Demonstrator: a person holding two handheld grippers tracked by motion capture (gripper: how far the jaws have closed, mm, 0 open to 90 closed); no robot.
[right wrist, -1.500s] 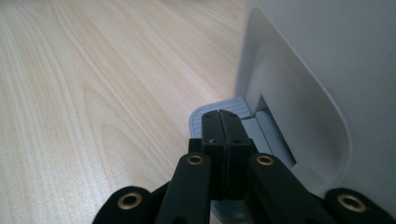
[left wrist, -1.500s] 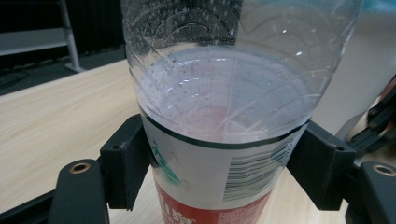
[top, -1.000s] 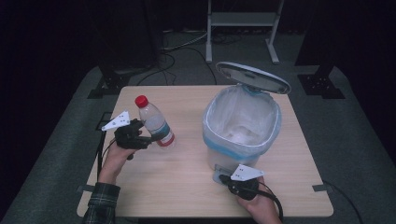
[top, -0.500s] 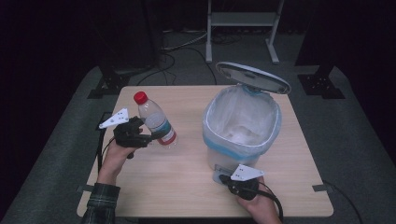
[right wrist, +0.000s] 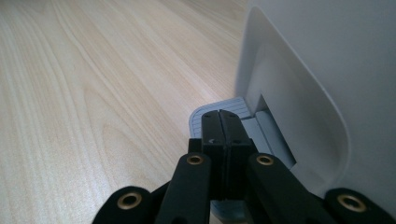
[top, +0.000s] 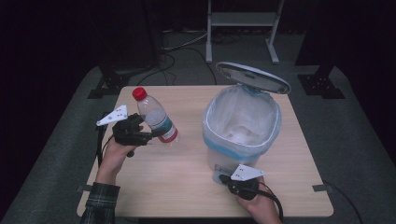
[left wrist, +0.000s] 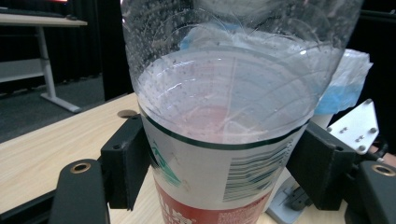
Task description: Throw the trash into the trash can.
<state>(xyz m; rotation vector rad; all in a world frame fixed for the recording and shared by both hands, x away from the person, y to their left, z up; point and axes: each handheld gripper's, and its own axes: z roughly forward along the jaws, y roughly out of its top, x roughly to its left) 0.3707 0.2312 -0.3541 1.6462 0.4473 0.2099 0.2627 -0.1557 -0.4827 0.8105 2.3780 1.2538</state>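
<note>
My left gripper (top: 150, 135) pinches the red-capped clear plastic bottle (top: 156, 117), lifted and tilted above the wooden table (top: 187, 186) | my right gripper (right wrist: 223, 122), jaws pressed together, presses the grey pedal (right wrist: 243, 109) of the lid-up white plastic-lined bin (top: 243, 126).

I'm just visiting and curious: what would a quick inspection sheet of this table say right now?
Surface: wooden table, bare.
Job's things: plastic bottle with red cap, tilted, held off the table; pedal bin, lid up, bag-lined.
Clutter: nothing seen.
Grippers: left tool shut on the bottle; right tool shut, pressing the bin's pedal.
Cables: one trails from each tool; more on the floor behind.
Surroundings: dark curtains, grey floor, metal stand legs.
</note>
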